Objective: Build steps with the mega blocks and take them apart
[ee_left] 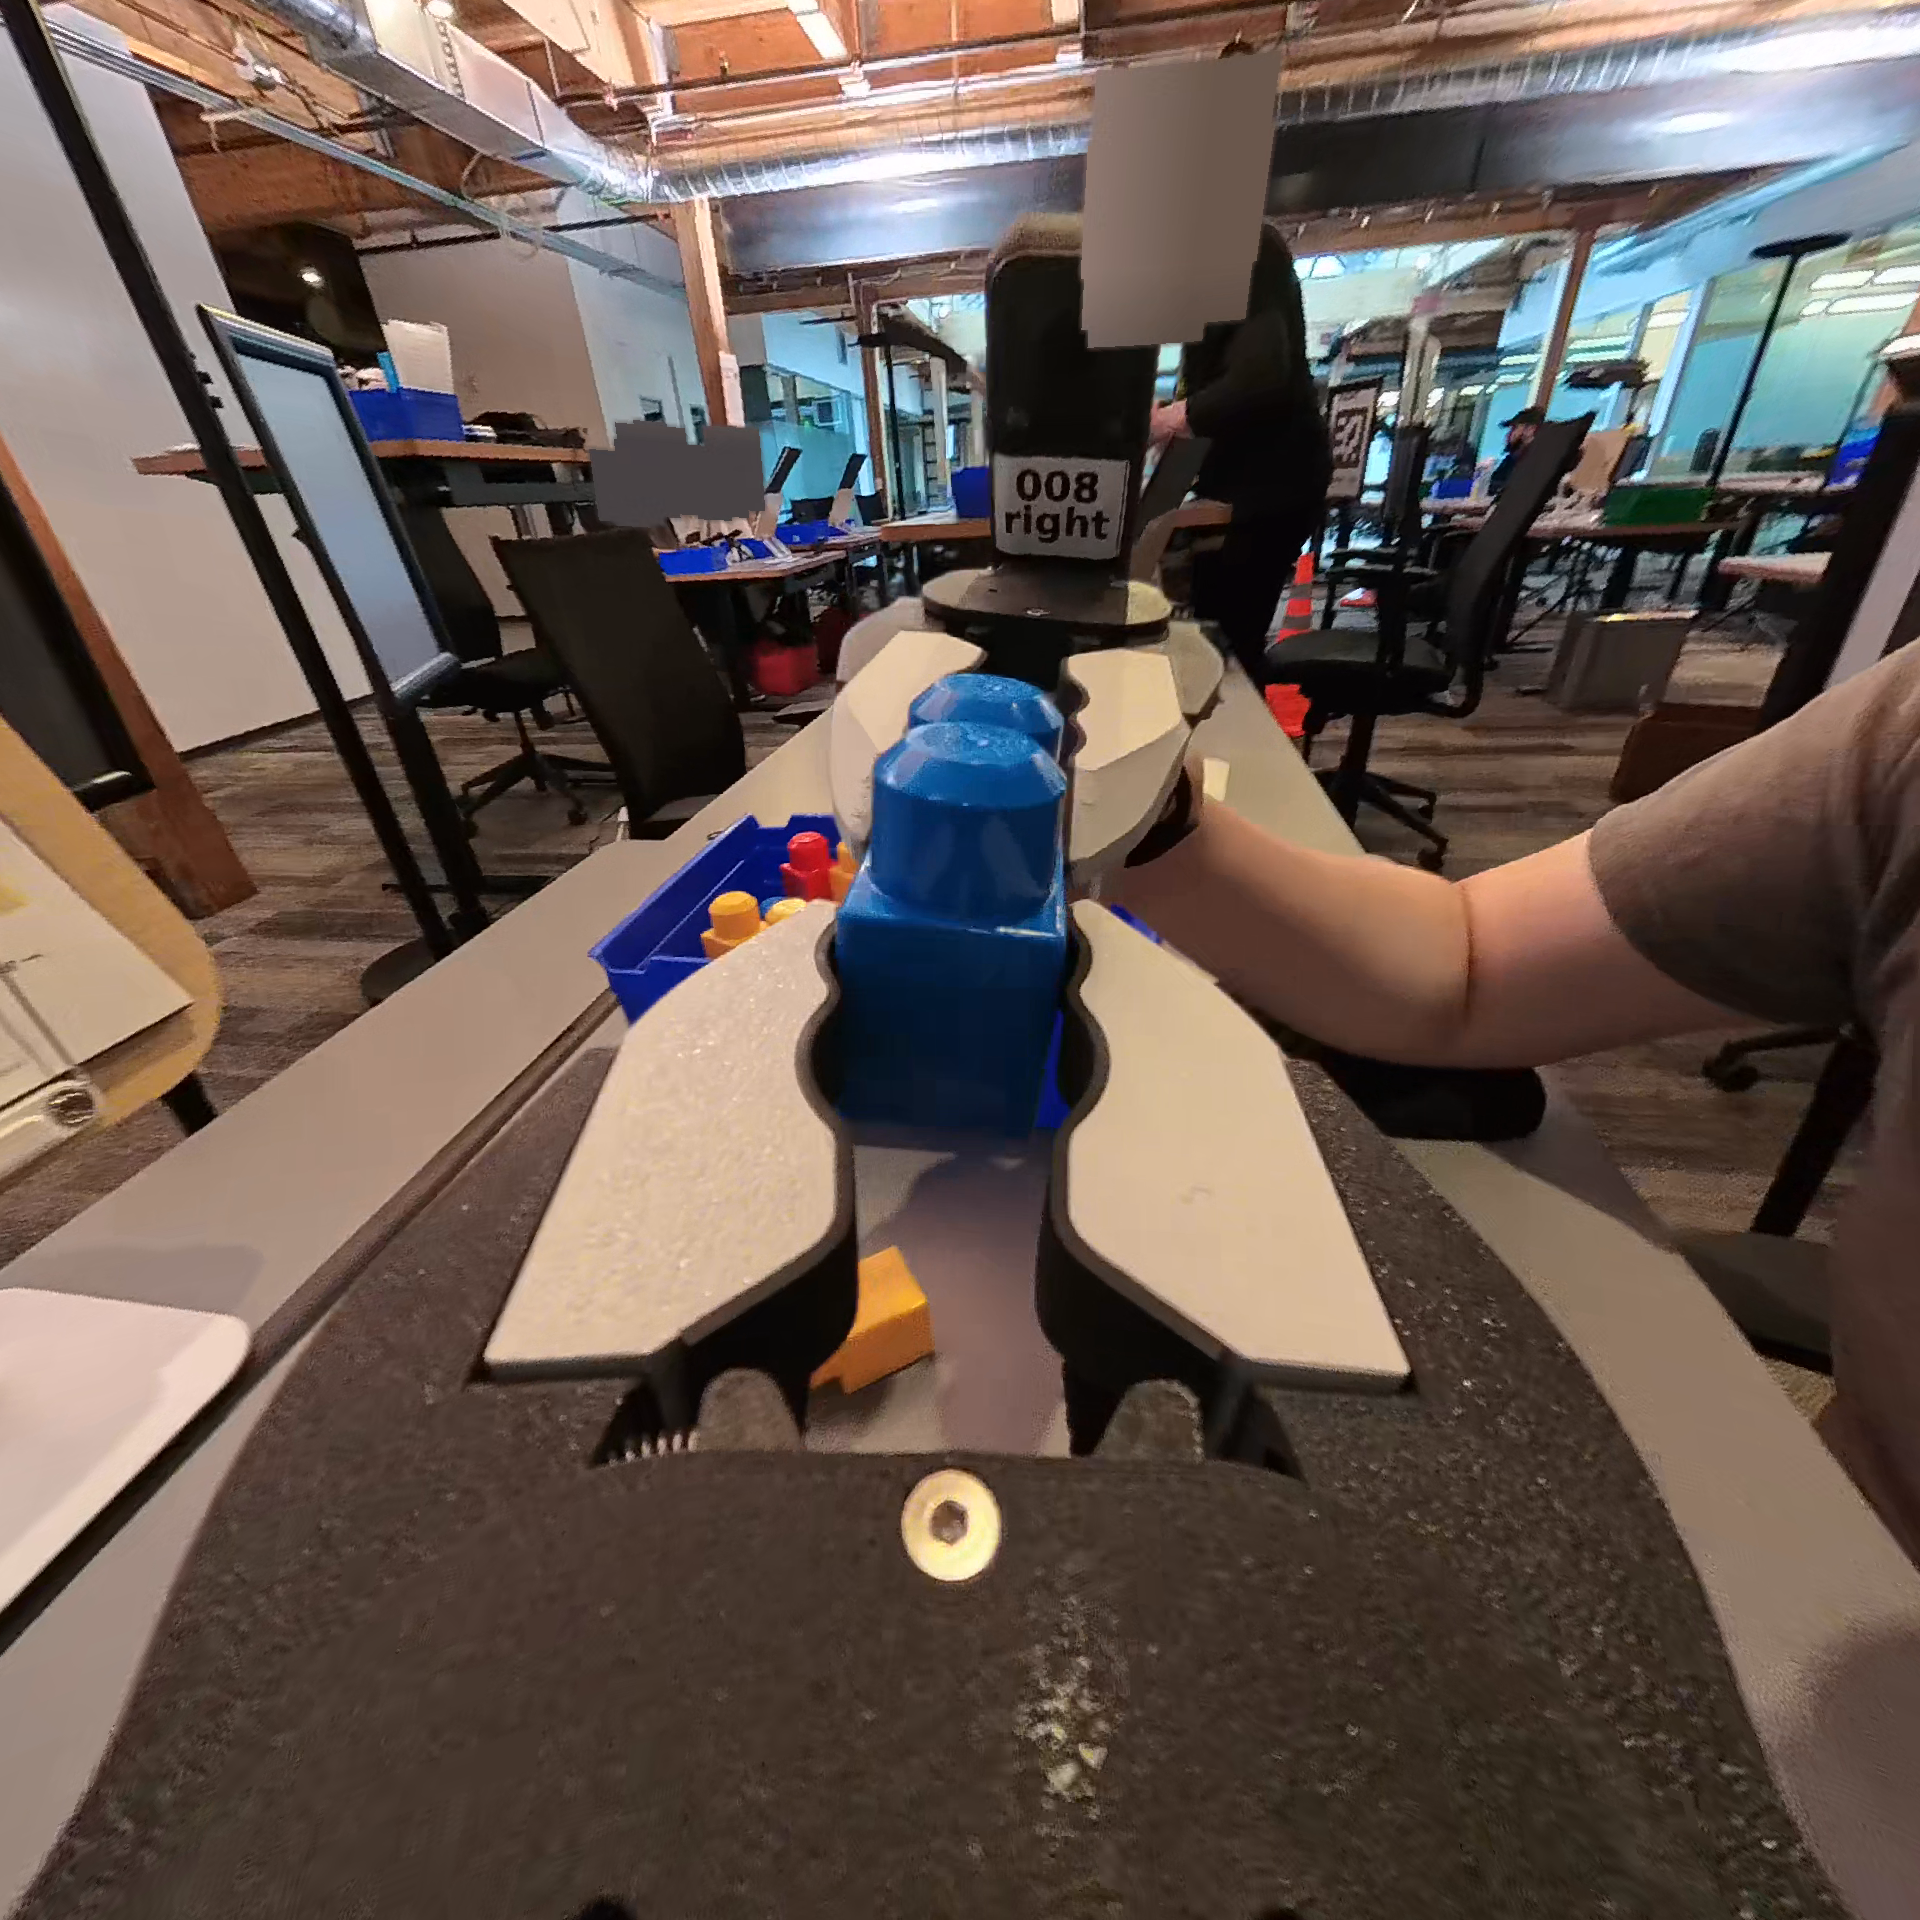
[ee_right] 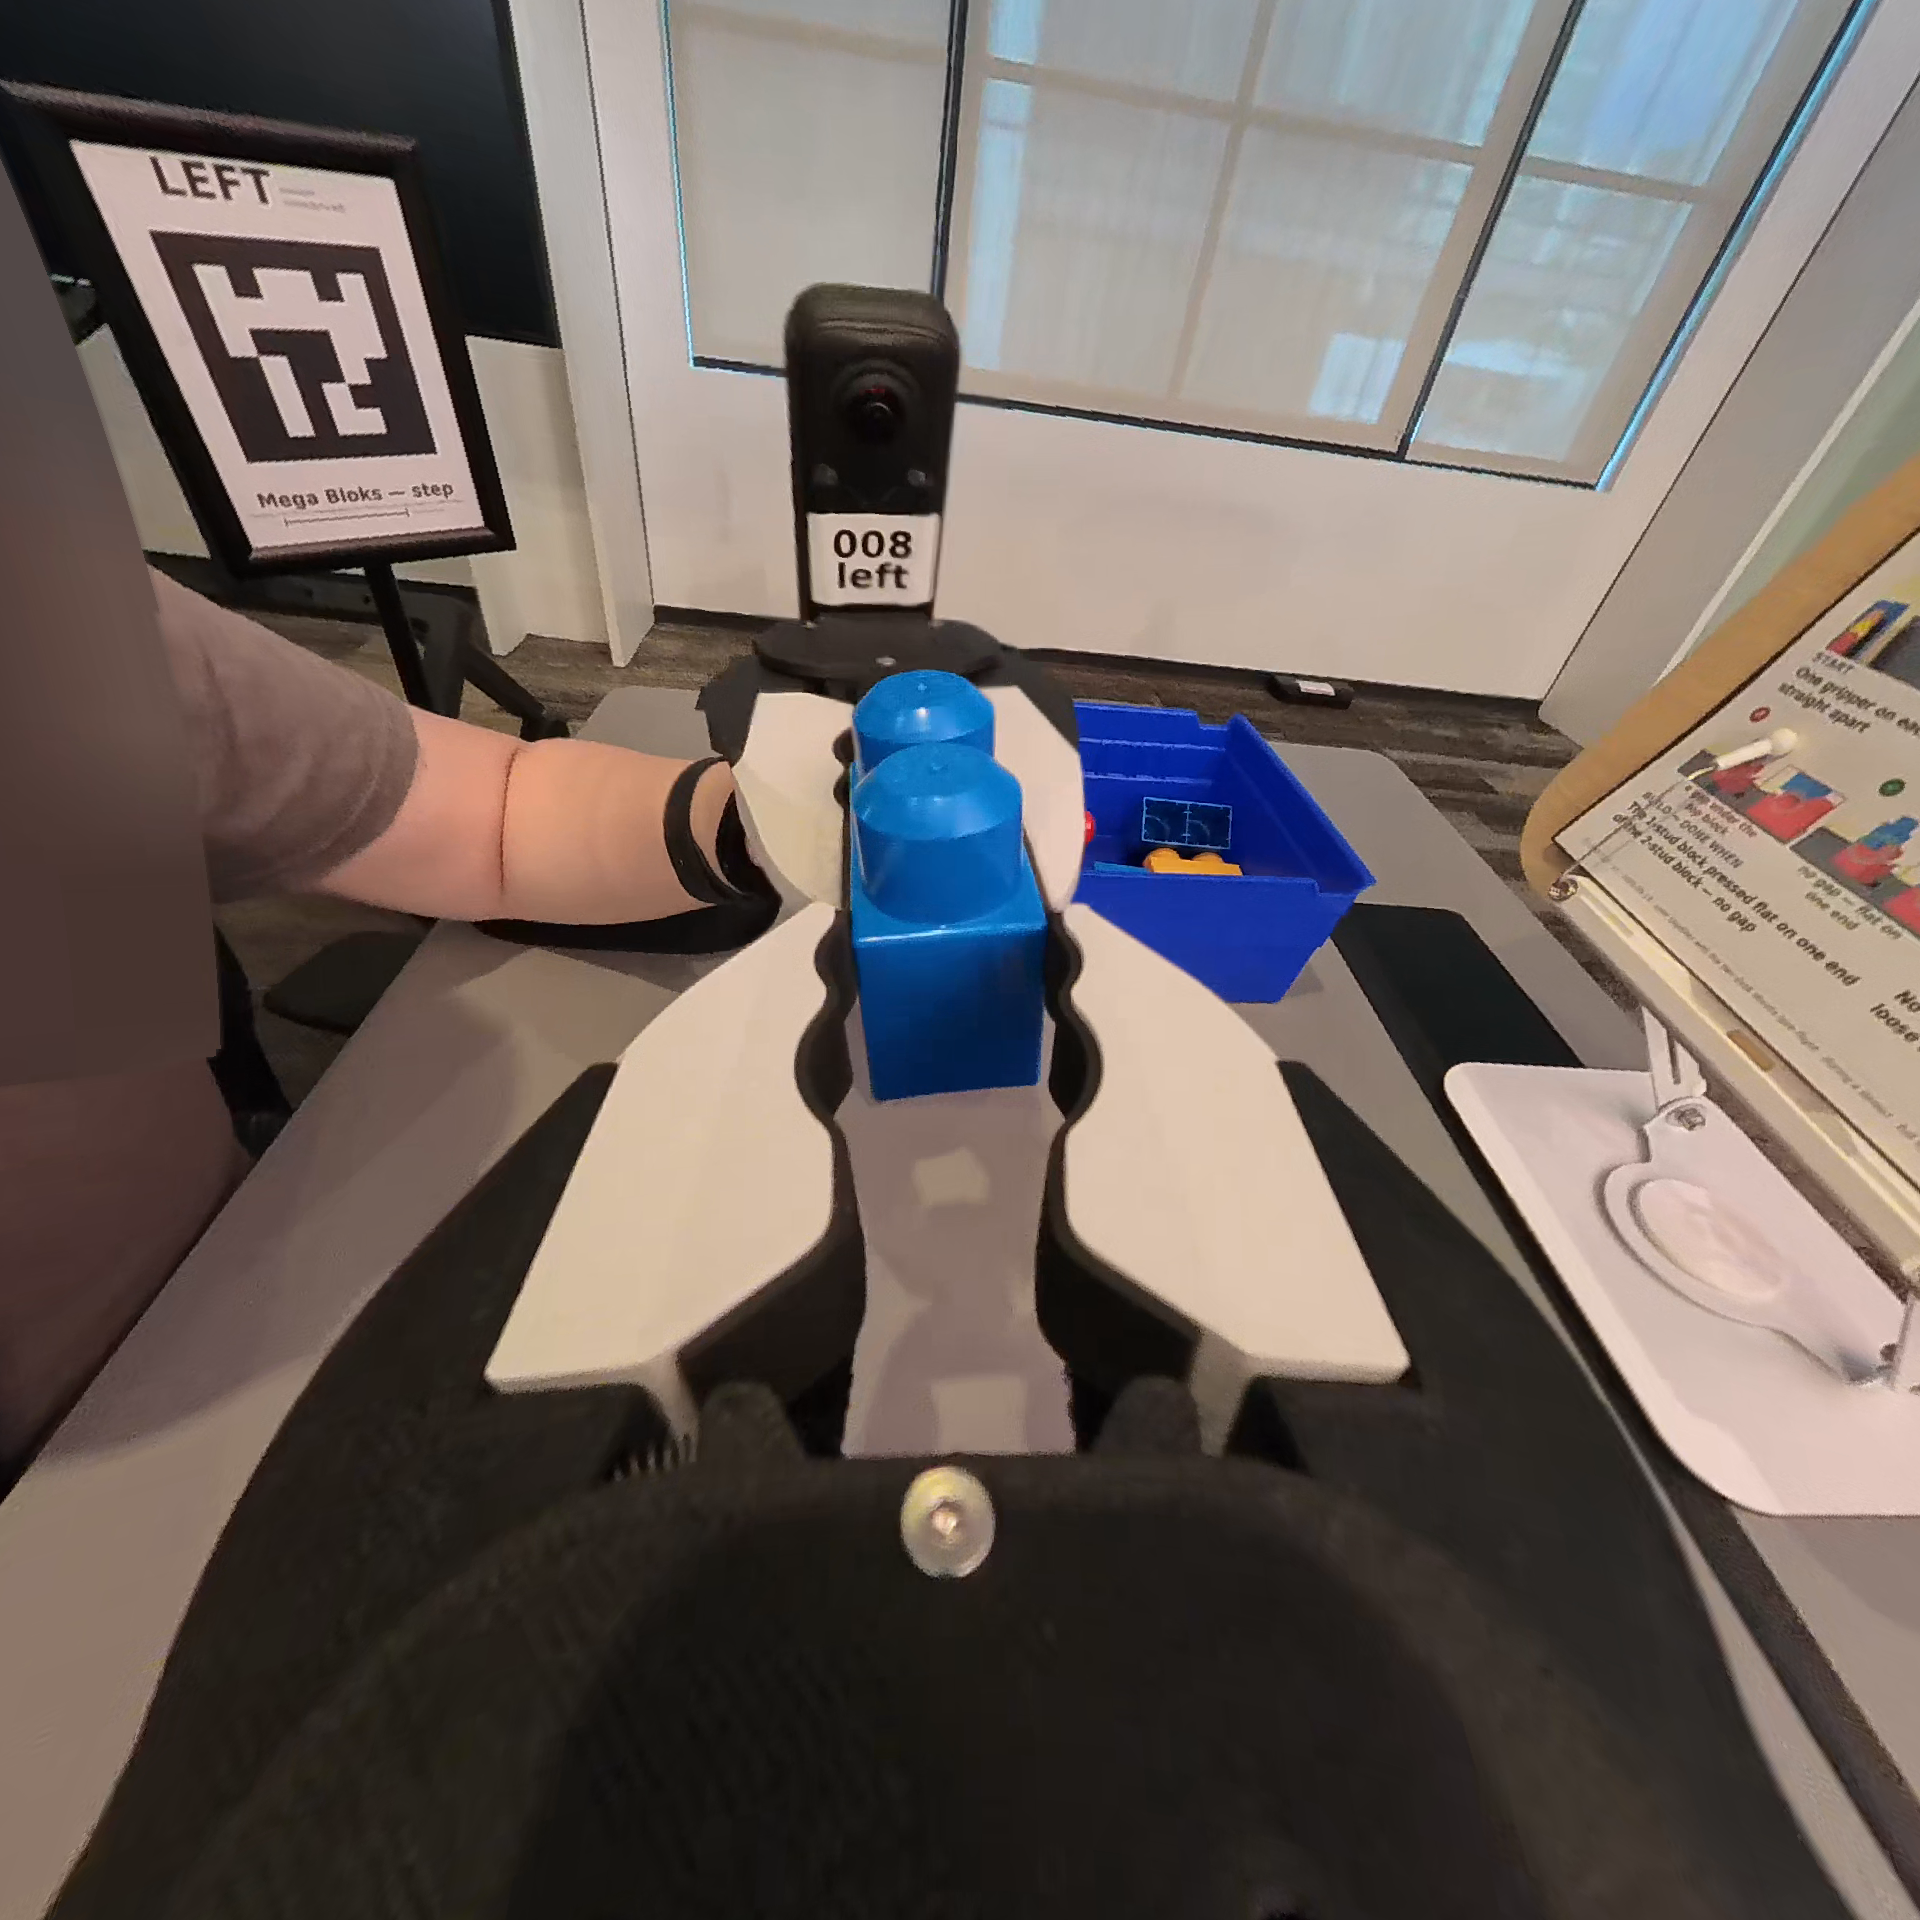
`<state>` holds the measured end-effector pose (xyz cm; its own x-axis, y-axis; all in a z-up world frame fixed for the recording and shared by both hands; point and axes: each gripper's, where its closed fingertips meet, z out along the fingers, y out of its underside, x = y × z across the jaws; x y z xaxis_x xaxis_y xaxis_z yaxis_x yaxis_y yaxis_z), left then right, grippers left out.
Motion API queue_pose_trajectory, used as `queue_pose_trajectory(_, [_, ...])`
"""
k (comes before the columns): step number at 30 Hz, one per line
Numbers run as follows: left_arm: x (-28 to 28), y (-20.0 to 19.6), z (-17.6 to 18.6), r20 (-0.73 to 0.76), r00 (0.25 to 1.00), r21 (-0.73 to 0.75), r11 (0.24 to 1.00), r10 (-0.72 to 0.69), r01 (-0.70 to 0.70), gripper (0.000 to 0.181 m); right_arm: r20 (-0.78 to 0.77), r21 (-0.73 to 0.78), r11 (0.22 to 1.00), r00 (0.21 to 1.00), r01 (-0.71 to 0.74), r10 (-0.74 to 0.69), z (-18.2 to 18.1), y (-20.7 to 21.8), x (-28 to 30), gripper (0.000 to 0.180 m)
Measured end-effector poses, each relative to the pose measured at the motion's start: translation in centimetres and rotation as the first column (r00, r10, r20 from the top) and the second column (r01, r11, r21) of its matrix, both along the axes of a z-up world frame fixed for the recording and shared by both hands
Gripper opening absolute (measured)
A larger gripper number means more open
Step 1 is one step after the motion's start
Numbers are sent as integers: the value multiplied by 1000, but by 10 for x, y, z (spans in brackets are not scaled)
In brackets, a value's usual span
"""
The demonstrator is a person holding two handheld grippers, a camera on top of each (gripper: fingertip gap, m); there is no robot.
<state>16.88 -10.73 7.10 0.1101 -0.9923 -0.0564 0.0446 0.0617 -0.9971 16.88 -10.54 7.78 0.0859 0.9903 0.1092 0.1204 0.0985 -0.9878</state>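
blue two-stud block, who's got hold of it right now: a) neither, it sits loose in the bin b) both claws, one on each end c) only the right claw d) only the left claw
b: the blue two-stud block sits pinched in the left claw at its near end, while the right claw closes on the opposite end, and the blue bin stands apart behind it.

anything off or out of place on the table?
One stray: a yellow block lies tilted on the grey table, outside the blue bin holding the other loose blocks. Otherwise both grippers grip opposite ends of the blue two-stud block; nothing damaged.
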Motion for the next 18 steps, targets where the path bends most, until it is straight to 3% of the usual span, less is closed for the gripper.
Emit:
queue_pose_trajectory(8, [2,4,-10,-70,997,7,1000,28,-27,39,-27,-44,999,1000,-7,6,-2,4,0,36])
queue_pose_trajectory(18, [-1,5,-3,-28,998,30,998,56,-55,38,-82,-52,999,997,-12,8,5,5,3,36])
